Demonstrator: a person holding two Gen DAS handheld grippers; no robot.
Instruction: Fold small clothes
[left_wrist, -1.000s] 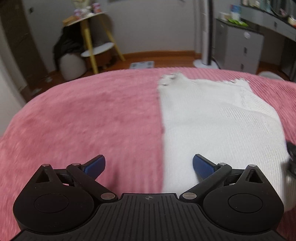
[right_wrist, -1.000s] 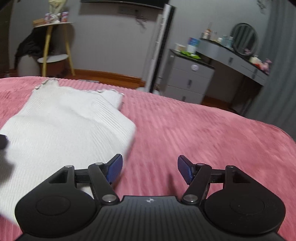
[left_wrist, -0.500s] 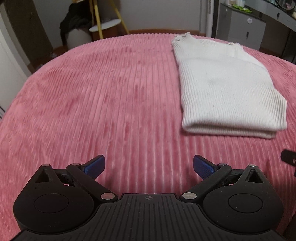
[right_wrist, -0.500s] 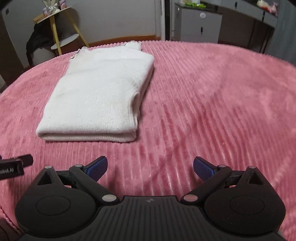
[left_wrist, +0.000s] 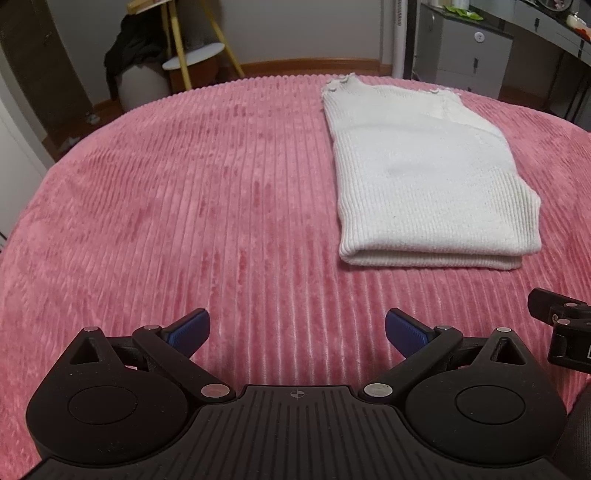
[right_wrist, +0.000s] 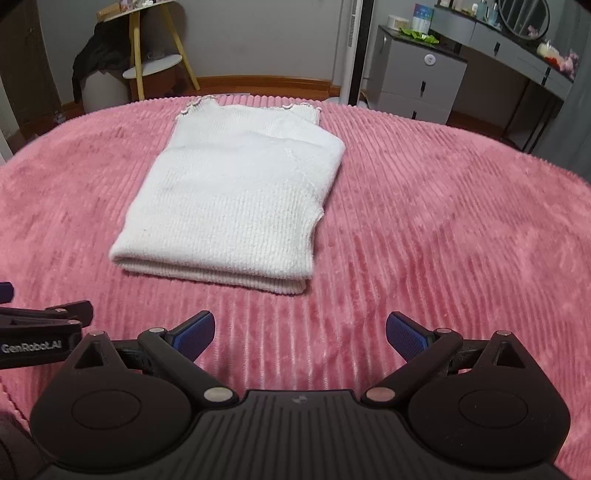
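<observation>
A white ribbed knit top (left_wrist: 424, 177) (right_wrist: 236, 206) lies folded flat on the pink corduroy bedspread (left_wrist: 184, 221), its doubled fold edge toward the cameras. Its frilled, scalloped hem sits at the far end, near the bed's far edge.

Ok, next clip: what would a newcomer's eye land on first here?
The white ribbed knit top, folded into a neat rectangle, lies on the pink corduroy bedspread, its folded edge nearest the cameras. Both grippers sit short of it over bare bedspread, the left gripper and right gripper wide open with nothing between their blue pads.
</observation>
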